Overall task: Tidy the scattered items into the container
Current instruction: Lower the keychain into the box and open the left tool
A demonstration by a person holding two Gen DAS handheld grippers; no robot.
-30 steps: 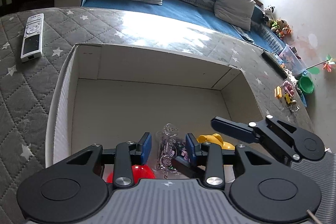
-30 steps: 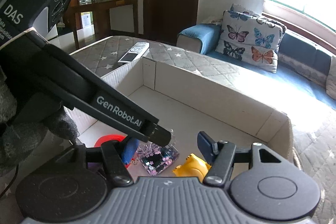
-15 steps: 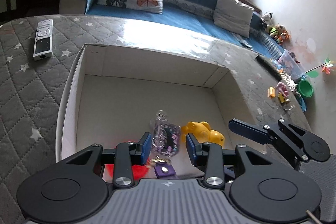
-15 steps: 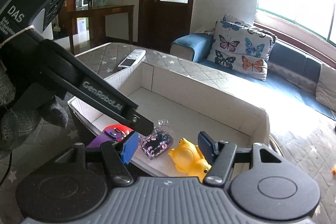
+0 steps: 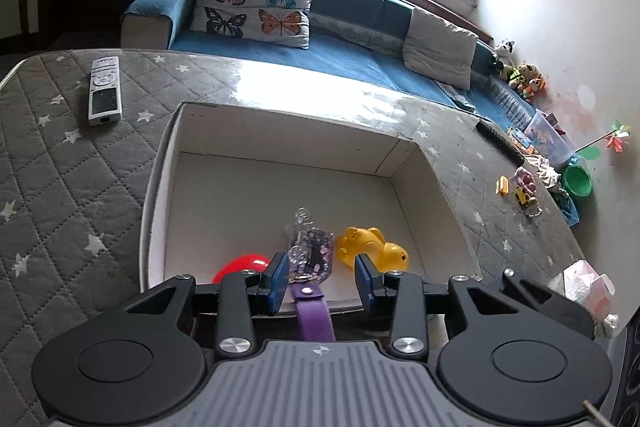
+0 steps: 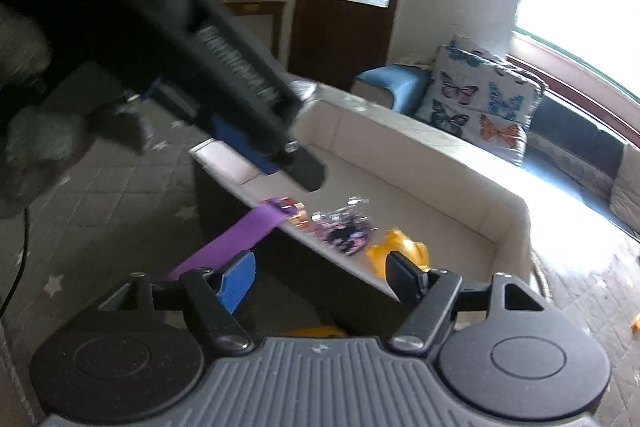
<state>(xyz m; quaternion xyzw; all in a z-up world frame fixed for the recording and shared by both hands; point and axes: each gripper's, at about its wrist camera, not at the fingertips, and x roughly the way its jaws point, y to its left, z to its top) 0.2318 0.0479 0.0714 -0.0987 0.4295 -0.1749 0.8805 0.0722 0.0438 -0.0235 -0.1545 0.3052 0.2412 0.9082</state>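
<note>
I've pulled both tongs back from the cardboard box (image 5: 160, 187): left tongs (image 5: 322, 277) open and empty, right tongs (image 6: 320, 277) opening, empty; the purple strap (image 6: 228, 243) now drapes over the rim, keychain (image 5: 310, 255) inside.

No text, label or number is sharp enough to read anywhere.

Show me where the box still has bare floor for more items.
The box floor is bare across its far half, up to the back wall, and along the left wall. It is crowded at the near edge: red ball, glitter keychain, yellow duck.
</note>
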